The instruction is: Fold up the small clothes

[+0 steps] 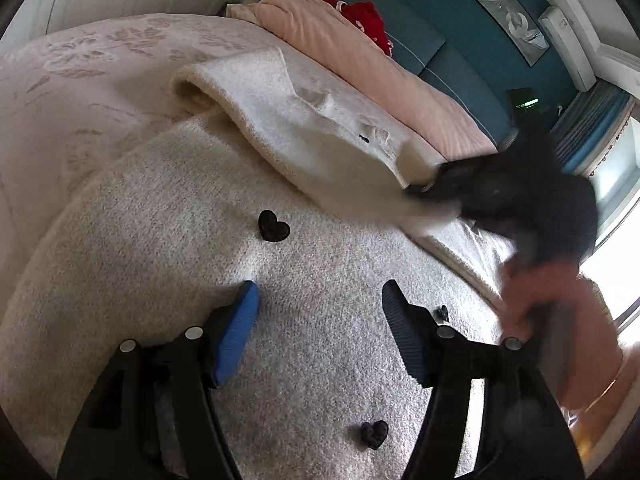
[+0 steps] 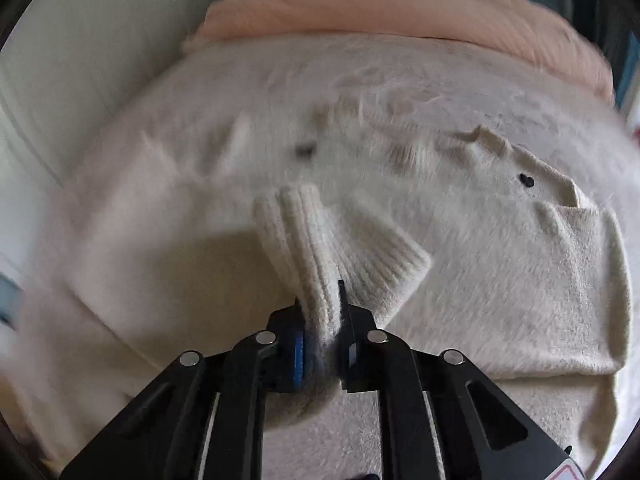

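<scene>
A fluffy cream sweater [image 1: 192, 216] with small black hearts [image 1: 273, 226] lies spread on a bed. My left gripper [image 1: 318, 300] is open and empty just above the sweater's body. One sleeve [image 1: 304, 128] is folded across the body. My right gripper [image 2: 322, 300] is shut on the sleeve's ribbed cuff [image 2: 298, 236] and holds it lifted over the sweater [image 2: 500, 280]. In the left wrist view the right gripper [image 1: 424, 186] shows blurred, at the end of the sleeve.
A pale pink blanket [image 1: 360, 52] [image 2: 392, 4] lies bunched at the far side of the bed, with a red item [image 1: 370, 24] behind it. A floral bedspread [image 1: 80, 72] lies to the left. A teal headboard [image 1: 460, 36] stands at the back.
</scene>
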The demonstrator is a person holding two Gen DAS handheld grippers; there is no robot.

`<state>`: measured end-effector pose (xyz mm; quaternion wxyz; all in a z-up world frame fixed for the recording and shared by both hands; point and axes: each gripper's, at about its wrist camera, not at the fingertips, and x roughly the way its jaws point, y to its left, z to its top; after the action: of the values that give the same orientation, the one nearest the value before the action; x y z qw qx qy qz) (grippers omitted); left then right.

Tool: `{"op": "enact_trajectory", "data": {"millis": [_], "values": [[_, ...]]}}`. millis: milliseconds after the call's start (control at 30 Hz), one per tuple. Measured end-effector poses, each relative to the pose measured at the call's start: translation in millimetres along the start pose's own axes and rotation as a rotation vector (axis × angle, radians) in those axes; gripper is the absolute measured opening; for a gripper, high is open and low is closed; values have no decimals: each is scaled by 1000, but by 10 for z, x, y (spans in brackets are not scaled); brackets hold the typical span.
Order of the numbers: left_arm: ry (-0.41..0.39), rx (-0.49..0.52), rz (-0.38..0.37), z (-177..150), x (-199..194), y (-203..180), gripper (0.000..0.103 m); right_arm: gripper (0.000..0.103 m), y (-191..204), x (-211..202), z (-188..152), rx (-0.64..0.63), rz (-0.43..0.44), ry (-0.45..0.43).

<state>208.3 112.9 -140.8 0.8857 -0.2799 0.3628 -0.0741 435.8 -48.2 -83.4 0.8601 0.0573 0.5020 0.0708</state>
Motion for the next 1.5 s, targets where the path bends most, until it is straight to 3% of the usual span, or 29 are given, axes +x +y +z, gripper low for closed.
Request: {"op": "enact_trajectory", "data": {"millis": [67,133,200,300,400,433,467,500,567,667,767,833,867,900,1000,1033,1067,1100,1133,1167,1267,1333,1400,1467,1500], "values": [[7,0,-5,10,-8,-11,64,10,-189,-456,309,84,120,-116],[48,-27,-1,113,-20,-53,65,10,-329,-866,578,103,173,-216],[44,-172,-113,392,-69,-51,65,10,-462,-1109,759,108,191,-272],[-23,-348,-194,809,-22,29,84,10,-710,-1204,928,144,215,-282],[18,-547,-208,1154,360,277,88,10,-973,-1148,993,186,231,-266],[30,-613,-197,1228,499,387,82,10,-1052,-1131,999,193,232,-264],[31,-654,-150,1281,585,476,65,10,-1160,-1107,998,202,238,-261],[19,-676,-131,1322,641,548,57,10,-1251,-1092,1008,209,245,-264],[11,-667,-88,1377,689,610,25,10,-1437,-1143,888,228,259,-282],[-7,-575,-19,1362,695,625,16,10,-1837,-1057,472,285,256,-306],[-4,-478,55,1195,780,684,9,10,-2224,-401,-126,362,144,-139],[-56,-361,57,1097,771,649,9,10,-2387,-27,-495,427,135,-13],[-69,-284,81,1068,777,585,9,10,-2434,-51,-638,465,190,-68],[-74,-235,99,1049,784,535,9,17,-2455,-104,-664,489,205,-100],[-86,-249,92,1050,780,573,9,41,-2461,-158,-569,531,225,-113],[-89,-250,89,1043,773,569,9,42,-2449,-153,-505,526,211,-117],[-91,-247,91,1046,768,567,9,41,-2438,-129,-449,522,199,-118],[-90,-246,94,1043,766,566,9,21,-2434,-69,-376,520,195,-100],[-89,-249,100,1053,750,561,9,8,-2419,-47,-334,518,193,-82],[-88,-259,111,1085,715,538,9,8,-2396,-108,-240,516,214,-103],[-171,-253,105,1176,536,420,9,7,-2309,-664,-27,440,302,-312],[-173,-234,129,1197,585,415,9,6,-2316,-791,-22,394,283,-379],[-117,-225,181,1114,760,499,9,7,-2385,-472,-84,385,204,-270],[-129,-251,166,1100,762,549,9,6,-2527,125,-318,408,123,-47],[-124,-240,180,1118,766,524,9,6,-2540,81,-355,416,144,-94]]}}
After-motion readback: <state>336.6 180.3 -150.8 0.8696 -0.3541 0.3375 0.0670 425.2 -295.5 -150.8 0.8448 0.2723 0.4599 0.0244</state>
